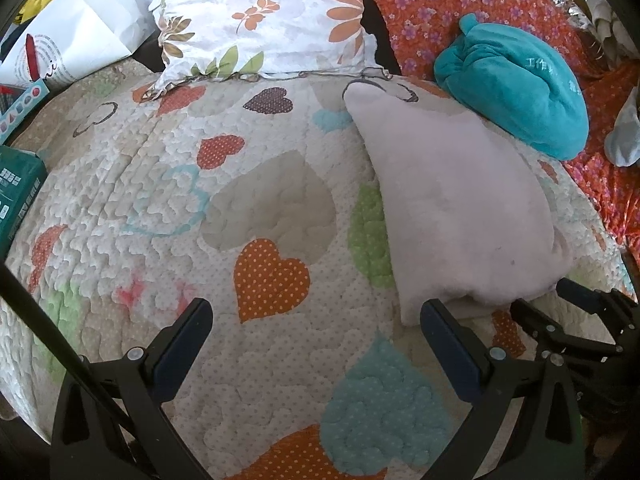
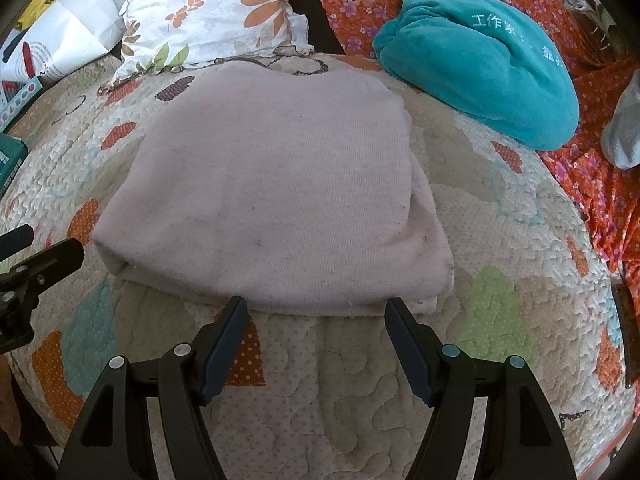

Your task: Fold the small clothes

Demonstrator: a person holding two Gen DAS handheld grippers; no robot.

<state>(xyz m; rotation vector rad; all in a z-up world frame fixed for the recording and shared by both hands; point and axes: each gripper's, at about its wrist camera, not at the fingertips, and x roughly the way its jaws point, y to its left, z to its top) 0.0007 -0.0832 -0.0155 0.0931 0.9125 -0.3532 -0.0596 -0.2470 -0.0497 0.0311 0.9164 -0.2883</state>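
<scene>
- On the heart-patterned quilt [image 2: 360,400], a pale pink garment [image 2: 272,184] lies folded into a flat, layered rectangle, its near edge facing my right gripper [image 2: 316,320].
- My right gripper hovers just short of that near hem, its jaws spread apart and gripping nothing; the fingertips [image 2: 236,308] sit right at the fabric's edge, though I cannot tell if they touch it.
- From my left wrist camera, the same pink garment [image 1: 460,208] lies to the right of centre, and my left gripper [image 1: 316,316] hangs above bare quilt [image 1: 180,200], jaws wide and empty; its right finger [image 1: 436,316] is just beside the garment's near corner.
- The right gripper [image 1: 576,304] shows at the lower right edge of the left view, beside the garment.
- Behind the garment, a teal plush bundle [image 2: 480,68] with pale lettering rests on an orange floral bedsheet [image 2: 600,200].
- A floral pillow [image 2: 208,12] sits at the quilt's far edge; a white paper bag [image 1: 80,28] and a green box [image 1: 20,196] lie off to the left.
- A grey sock-like item [image 2: 624,128] lies at the right edge.
</scene>
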